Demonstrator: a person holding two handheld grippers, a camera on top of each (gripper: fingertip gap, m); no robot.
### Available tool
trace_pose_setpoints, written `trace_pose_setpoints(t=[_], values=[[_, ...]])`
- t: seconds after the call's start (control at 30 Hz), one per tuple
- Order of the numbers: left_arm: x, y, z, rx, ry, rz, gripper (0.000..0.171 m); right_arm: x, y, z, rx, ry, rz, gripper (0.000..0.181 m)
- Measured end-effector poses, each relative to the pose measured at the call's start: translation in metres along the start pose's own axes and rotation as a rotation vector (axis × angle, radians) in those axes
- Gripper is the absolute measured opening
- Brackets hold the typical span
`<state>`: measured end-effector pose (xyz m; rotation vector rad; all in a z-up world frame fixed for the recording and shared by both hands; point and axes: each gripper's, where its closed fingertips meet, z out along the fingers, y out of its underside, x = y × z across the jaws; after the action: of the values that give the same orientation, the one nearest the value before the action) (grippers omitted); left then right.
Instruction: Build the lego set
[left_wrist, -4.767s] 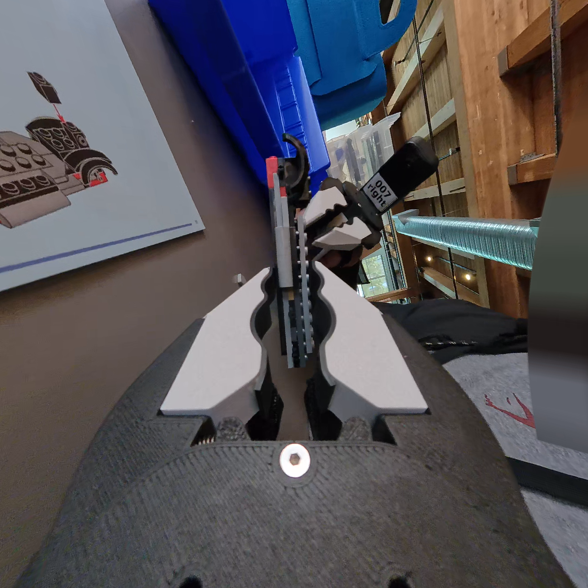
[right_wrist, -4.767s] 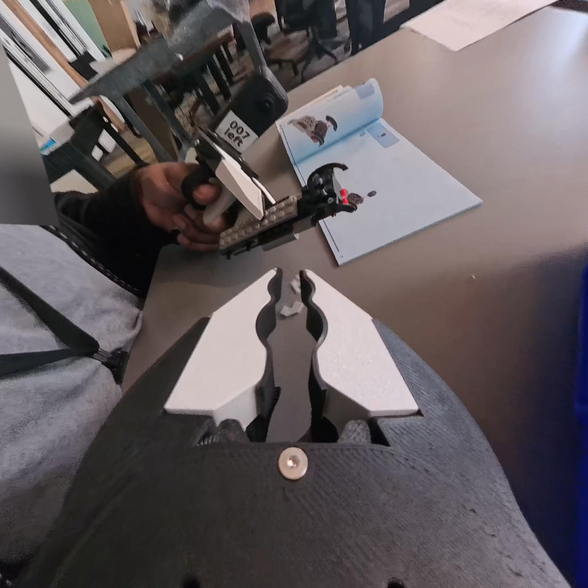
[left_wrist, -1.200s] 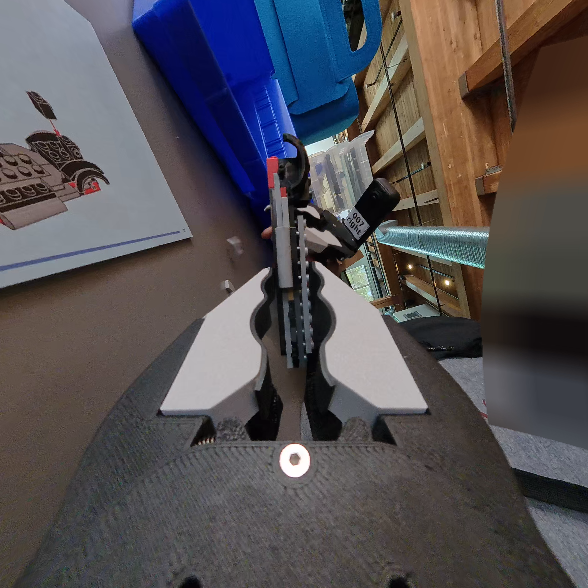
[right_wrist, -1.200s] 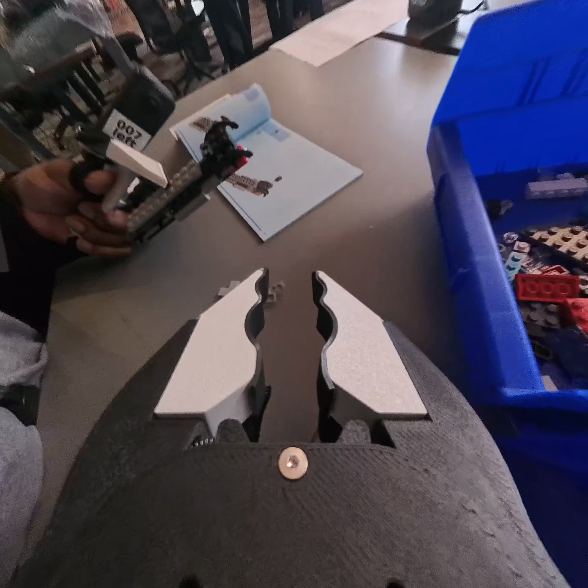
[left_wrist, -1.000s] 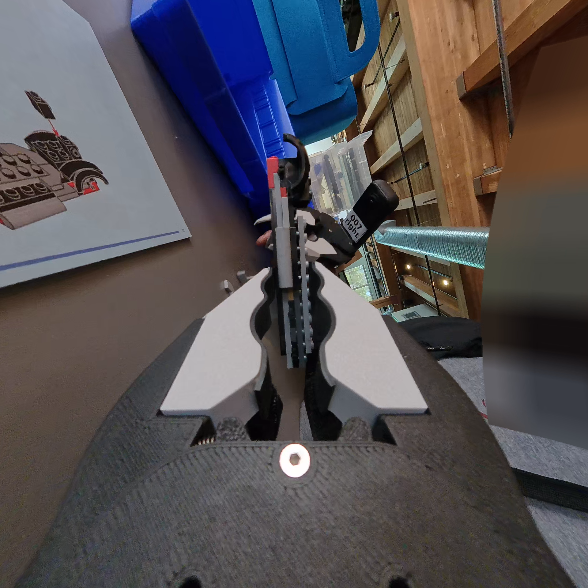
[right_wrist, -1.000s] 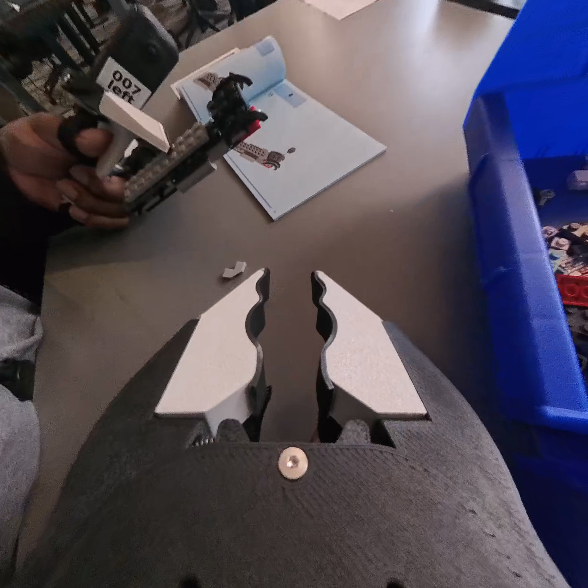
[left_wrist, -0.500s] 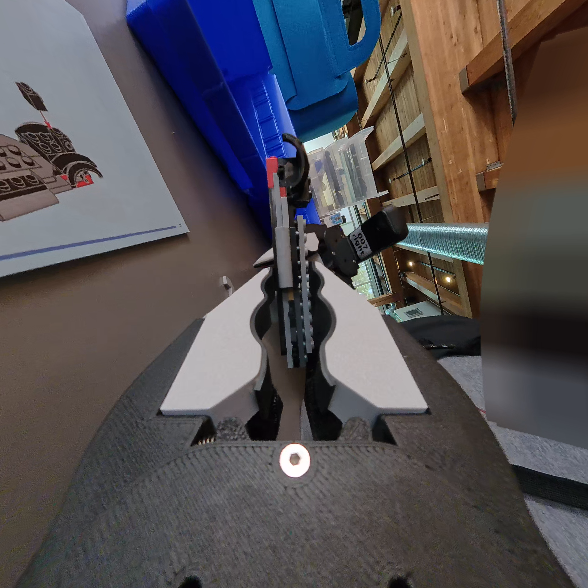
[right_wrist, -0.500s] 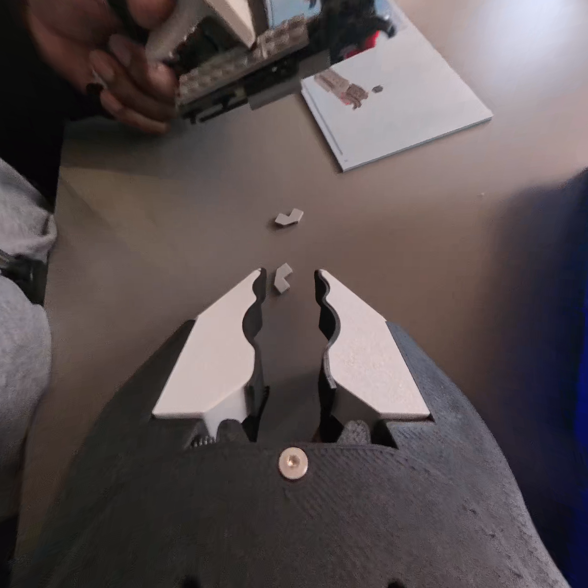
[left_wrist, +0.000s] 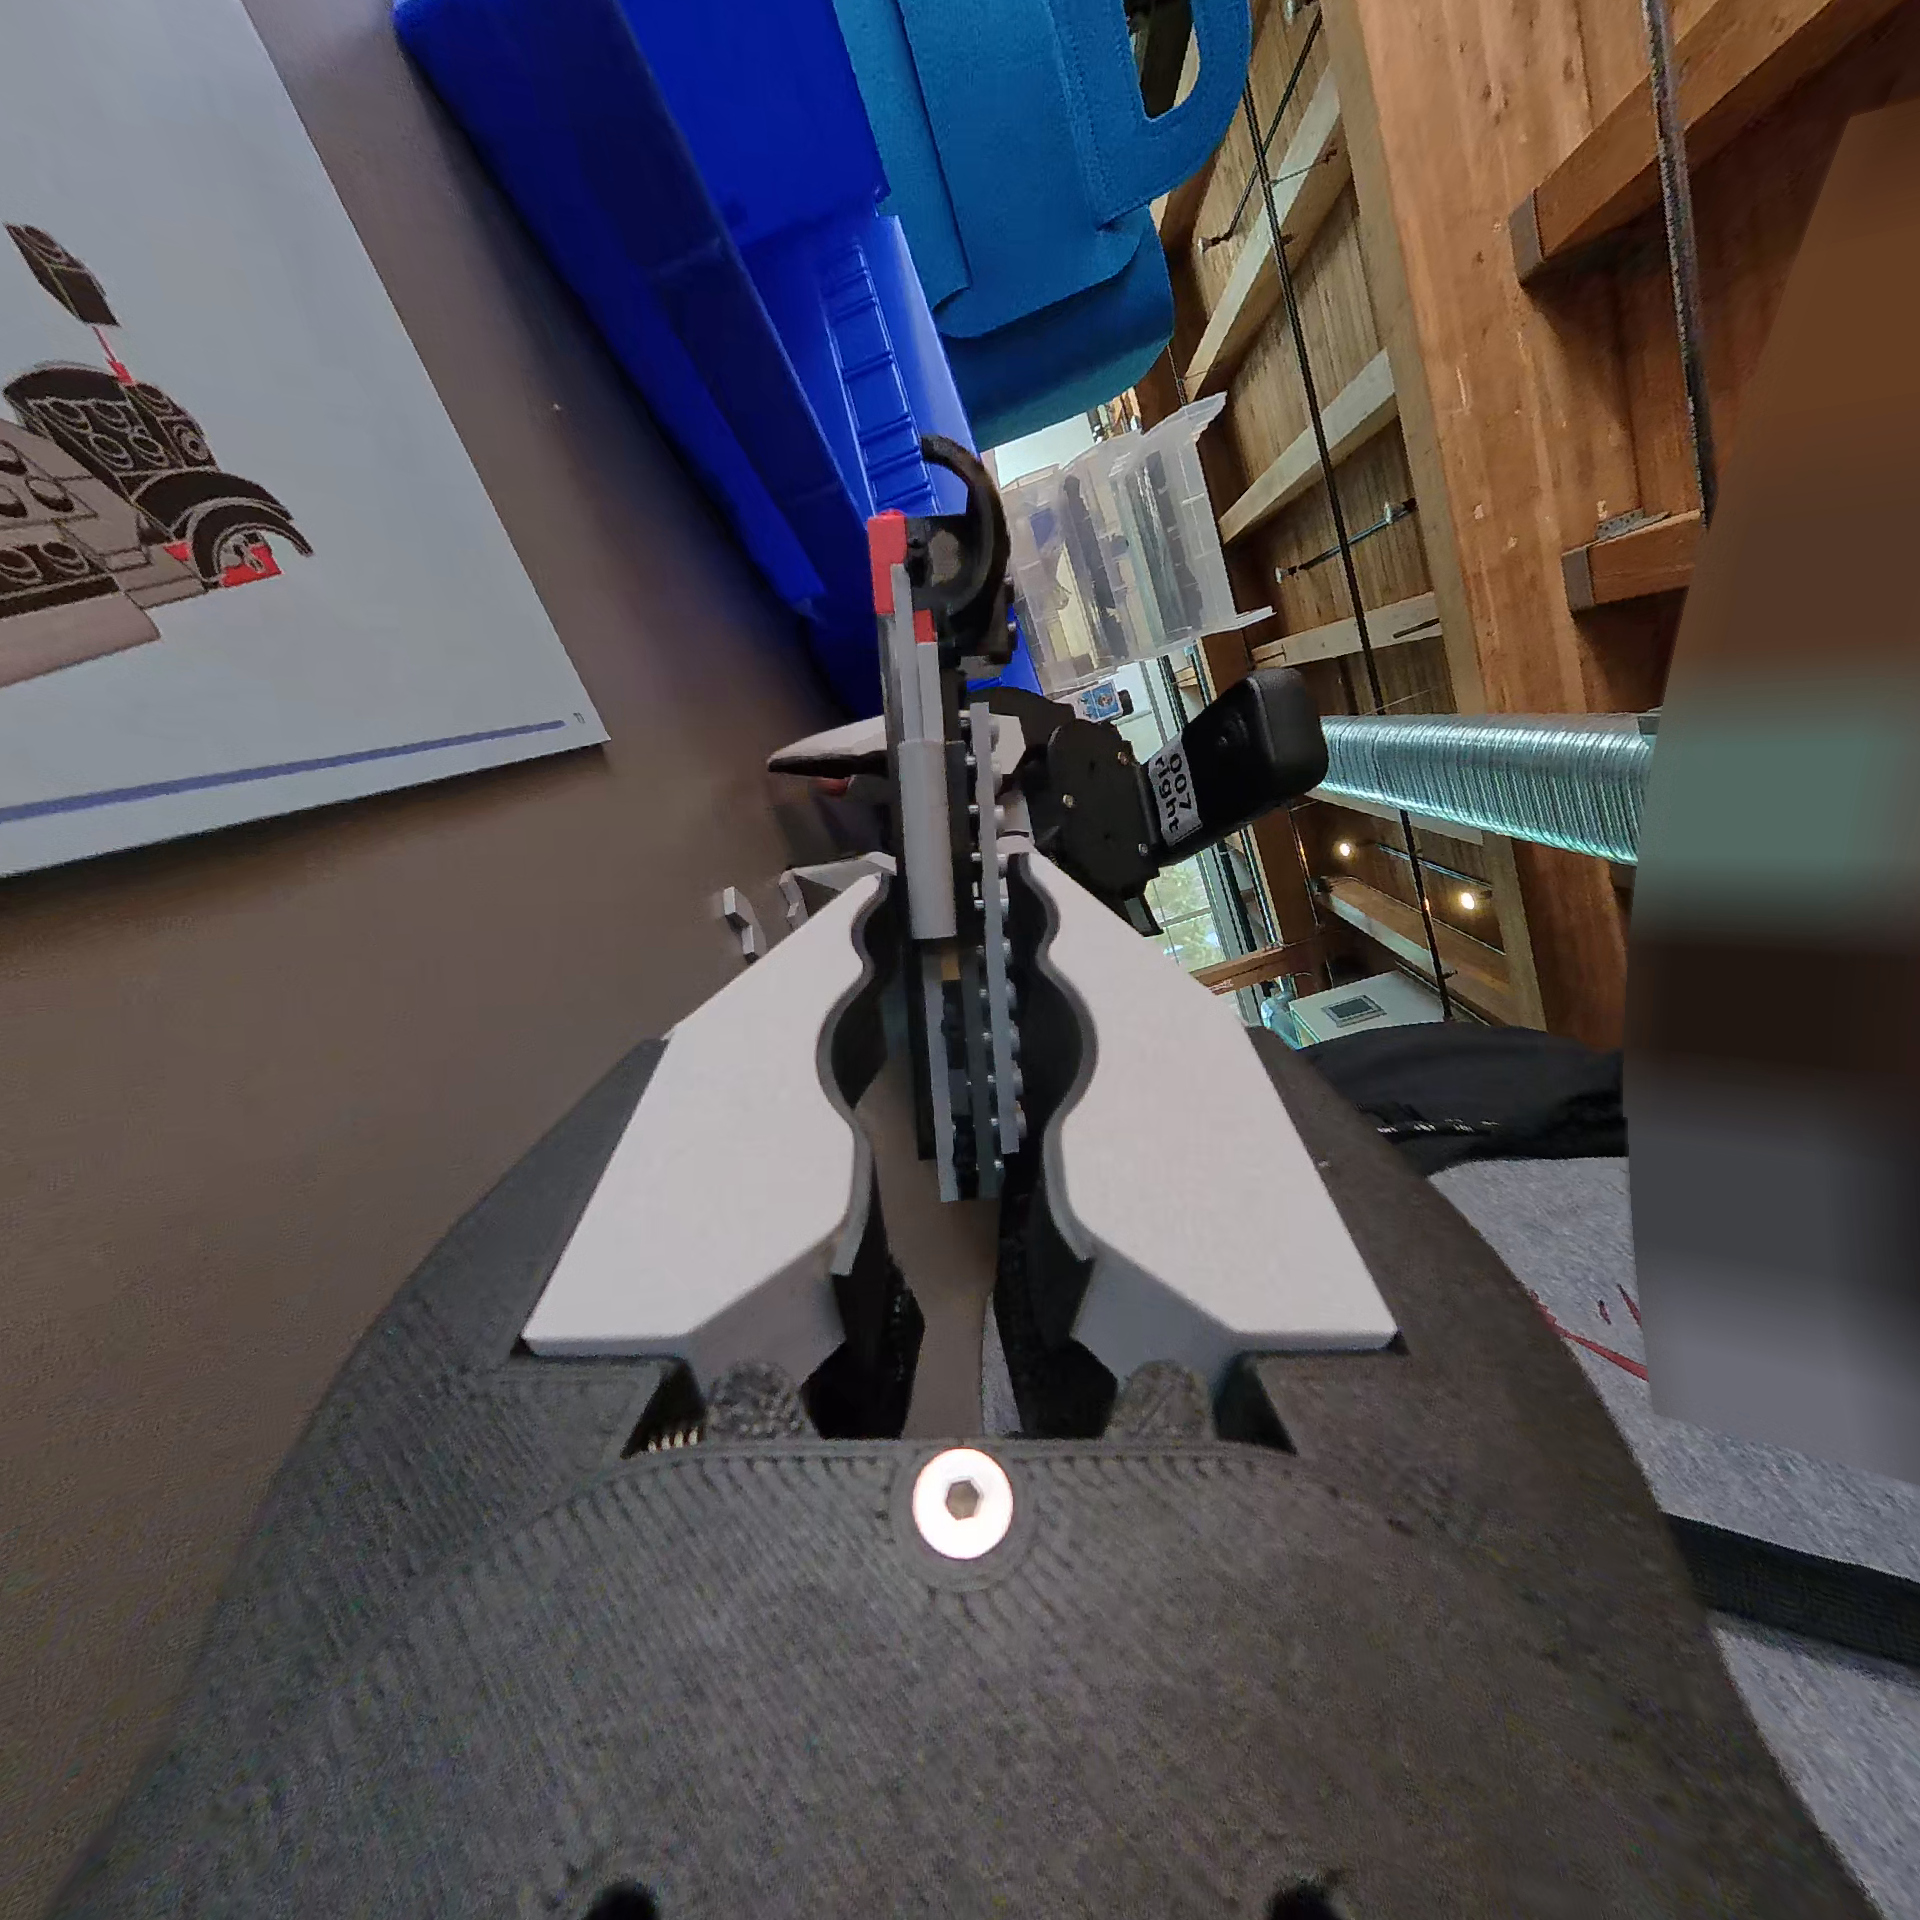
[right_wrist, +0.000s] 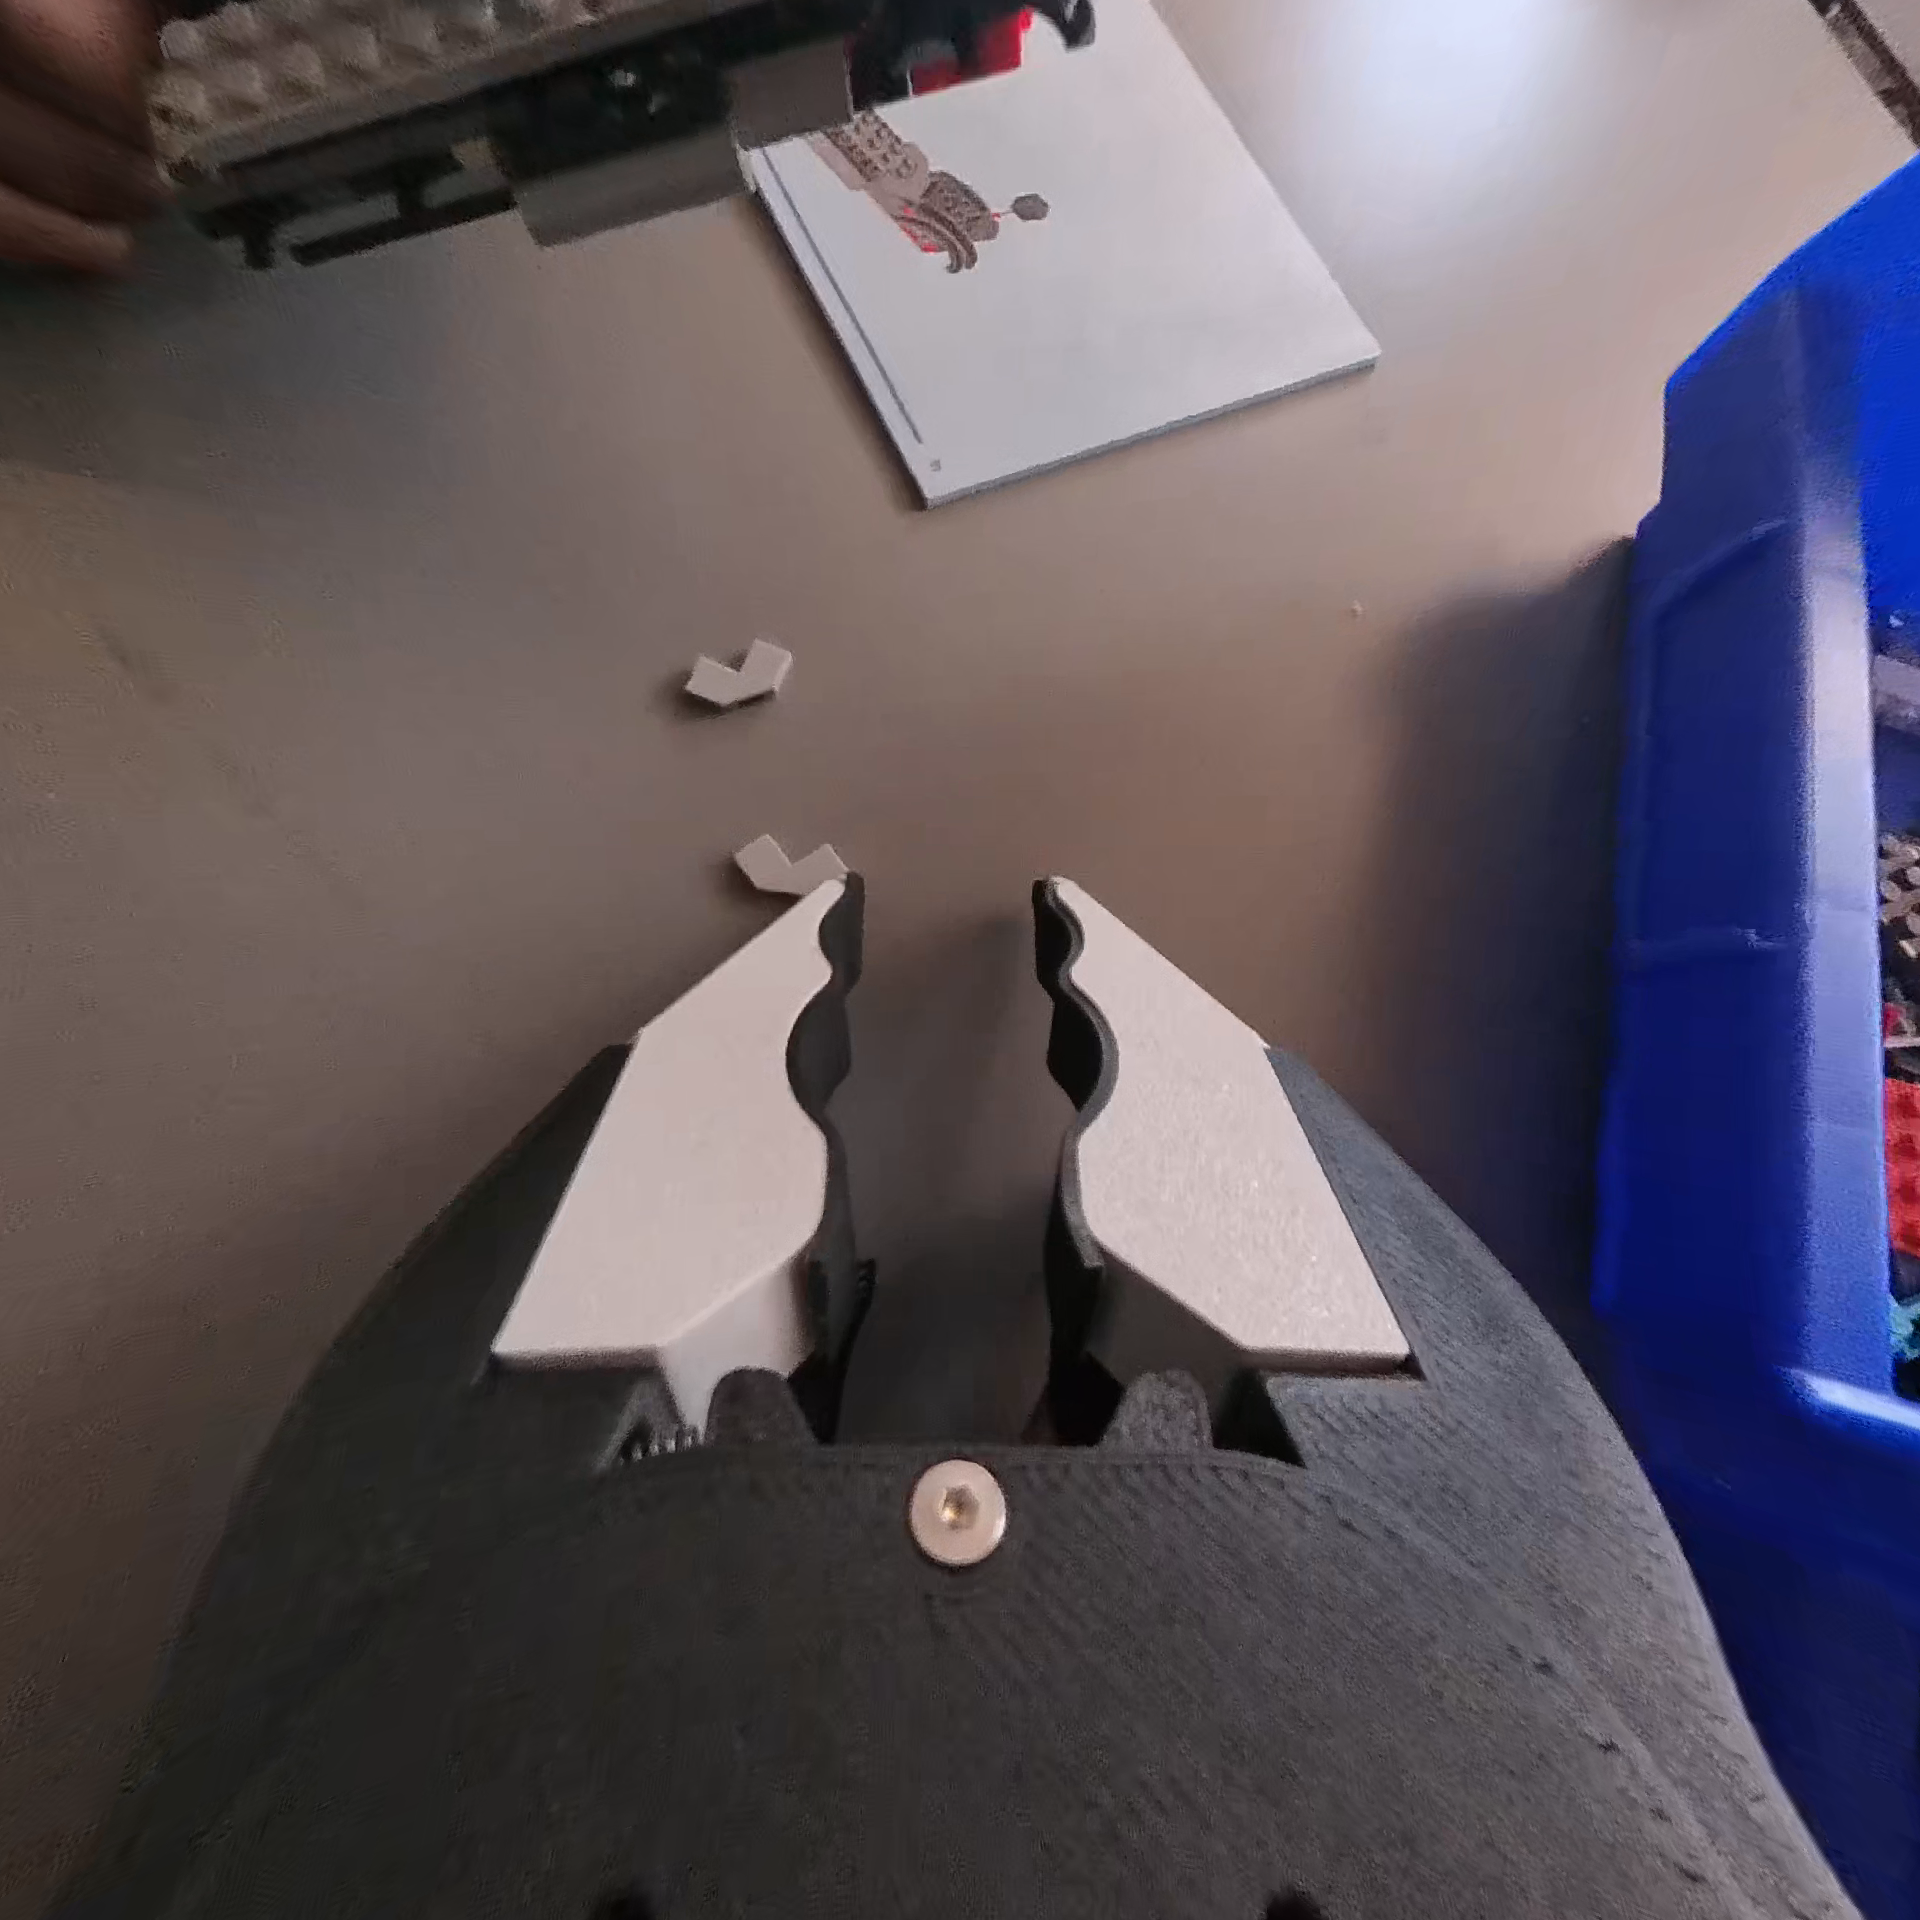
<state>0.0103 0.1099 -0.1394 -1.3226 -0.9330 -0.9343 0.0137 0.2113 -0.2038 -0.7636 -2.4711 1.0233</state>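
The left gripper (left_wrist: 956, 894) is clamping a partly built Lego assembly (left_wrist: 961, 883) between its fingers, held edge-on above the brown table (left_wrist: 312, 1039). The assembly is showing stacked grey studded plates, a light grey smooth bar along one side, dark pieces beneath, and, at its far end, red bricks and a black curved arch piece. In the right wrist view the same assembly (right_wrist: 488, 135) is appearing blurred, beside the instruction booklet (right_wrist: 1091, 312).

The right gripper (right_wrist: 945, 894) is hanging over the table with its fingers apart and nothing between them. Two small light grey angled pieces are lying on the table: one (right_wrist: 784, 868) just beside the gripper's left fingertip, another (right_wrist: 738, 675) farther toward the booklet. A blue parts bin (right_wrist: 1756, 831) is standing right of the booklet.
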Motion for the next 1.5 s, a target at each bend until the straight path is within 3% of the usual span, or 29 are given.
trace_pose_setpoints(t=[0.2, 0.43, 0.7, 0.83, 1.1, 1.33, 1.5], values=[[0.000, -0.001, 0.000, 0.004, 0.002, -0.001, 0.020, 0.009, 0.003, -0.005, -0.013, 0.049, 0.055, 0.035], [0.002, 0.007, 0.002, -0.006, 0.015, -0.044, 0.020, -0.024, -0.007, -0.010, 0.024, -0.042, 0.215, 0.034], [0.001, 0.018, 0.004, -0.015, -0.004, -0.069, 0.020, -0.030, -0.004, -0.001, -0.037, 0.095, 0.237, 0.033], [0.001, 0.022, 0.005, -0.020, -0.008, -0.083, 0.020, -0.027, -0.004, 0.002, -0.054, 0.135, 0.172, 0.026], [0.000, 0.027, 0.005, -0.031, -0.009, -0.117, 0.020, -0.030, -0.012, 0.002, 0.013, 0.007, 0.034, 0.024], [0.002, 0.038, 0.007, -0.082, 0.012, -0.185, 0.019, -0.042, -0.080, -0.030, 0.300, -0.120, -0.195, 0.024], [0.011, 0.048, 0.008, -0.114, 0.077, -0.244, 0.020, -0.063, -0.097, -0.029, 0.313, -0.193, -0.457, 0.024]])
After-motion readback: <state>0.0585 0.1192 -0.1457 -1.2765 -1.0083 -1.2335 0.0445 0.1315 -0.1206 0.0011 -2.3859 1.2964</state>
